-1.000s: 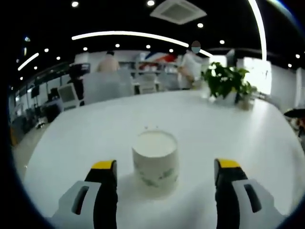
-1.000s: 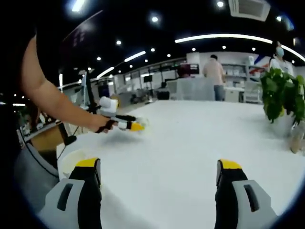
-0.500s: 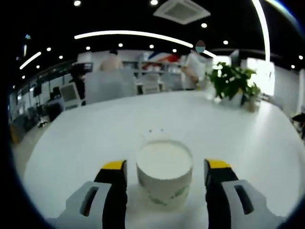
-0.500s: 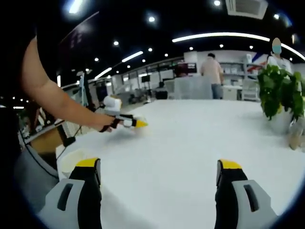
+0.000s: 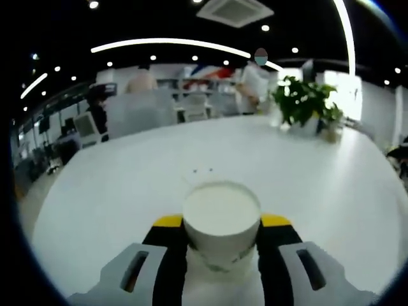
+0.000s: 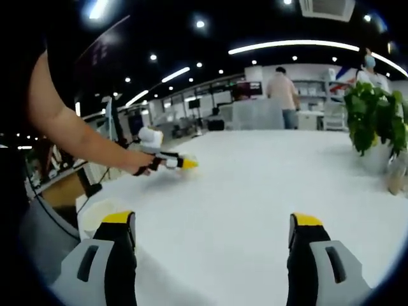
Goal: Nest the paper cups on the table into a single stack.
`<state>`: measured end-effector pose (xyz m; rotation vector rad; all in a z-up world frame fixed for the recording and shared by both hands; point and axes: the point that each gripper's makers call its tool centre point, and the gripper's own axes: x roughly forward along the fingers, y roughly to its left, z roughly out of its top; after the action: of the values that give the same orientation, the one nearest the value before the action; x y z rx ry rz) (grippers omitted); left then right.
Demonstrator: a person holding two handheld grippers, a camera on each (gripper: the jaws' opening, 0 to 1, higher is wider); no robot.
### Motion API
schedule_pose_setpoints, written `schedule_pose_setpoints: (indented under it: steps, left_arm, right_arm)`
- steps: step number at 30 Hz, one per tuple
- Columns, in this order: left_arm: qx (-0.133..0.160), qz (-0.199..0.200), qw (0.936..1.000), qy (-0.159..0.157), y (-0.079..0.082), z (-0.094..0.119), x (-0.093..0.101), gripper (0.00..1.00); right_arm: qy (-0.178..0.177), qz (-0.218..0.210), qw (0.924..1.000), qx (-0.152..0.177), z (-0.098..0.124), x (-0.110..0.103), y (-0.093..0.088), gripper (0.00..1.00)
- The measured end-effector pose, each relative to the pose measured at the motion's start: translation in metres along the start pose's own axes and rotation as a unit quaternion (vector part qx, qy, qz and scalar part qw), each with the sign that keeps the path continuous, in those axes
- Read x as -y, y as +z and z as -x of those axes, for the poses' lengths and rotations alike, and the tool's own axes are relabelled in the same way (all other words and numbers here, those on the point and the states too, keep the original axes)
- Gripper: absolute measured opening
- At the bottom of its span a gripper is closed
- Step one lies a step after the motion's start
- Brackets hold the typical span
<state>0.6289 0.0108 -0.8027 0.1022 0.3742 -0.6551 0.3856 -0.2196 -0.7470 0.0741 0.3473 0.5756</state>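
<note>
A white paper cup with a green print stands upright on the white table. My left gripper is shut on it, with a yellow-tipped jaw pressed against each side of the cup. In the right gripper view, the left gripper is at the table's far left, held by a person's hand. My right gripper hovers open above the table with nothing between its jaws. A second paper cup stands near the table's left edge, partly hidden behind my right gripper's left jaw.
A potted green plant stands at the far right of the table. People stand among desks and monitors beyond the far edge. The person's bare forearm reaches in from the left.
My left gripper moved forward around the cup and its jaws closed from wide apart onto the cup's sides. The right gripper stayed open and hardly moved.
</note>
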Motion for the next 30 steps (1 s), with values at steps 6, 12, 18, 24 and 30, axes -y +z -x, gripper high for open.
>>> schedule_pose_setpoints:
  steps: [6,12,18,24,30]
  left_arm:
    - [0.000,0.002,1.0000,-0.004,0.004,0.002,0.000,0.41]
    - [0.003,-0.013,0.9999,-0.006,0.019,0.005,0.002,0.41]
    - [-0.005,-0.023,0.9997,-0.002,0.038,0.008,0.001,0.40]
    - [-0.010,-0.033,0.9993,-0.011,0.051,0.014,0.001,0.41]
    - [-0.019,-0.035,0.9991,-0.016,0.056,0.020,0.002,0.41]
  right_arm:
    - [0.001,0.000,1.0000,0.001,0.000,-0.001,0.000,0.99]
    - [0.001,0.001,1.0000,0.000,0.000,-0.002,0.001,0.98]
    - [0.002,-0.001,1.0000,0.007,0.002,-0.004,0.009,0.98]
    - [0.001,0.002,1.0000,0.006,0.003,-0.006,0.011,0.98]
    - [0.007,0.005,0.9999,0.008,0.004,-0.013,0.013,0.98]
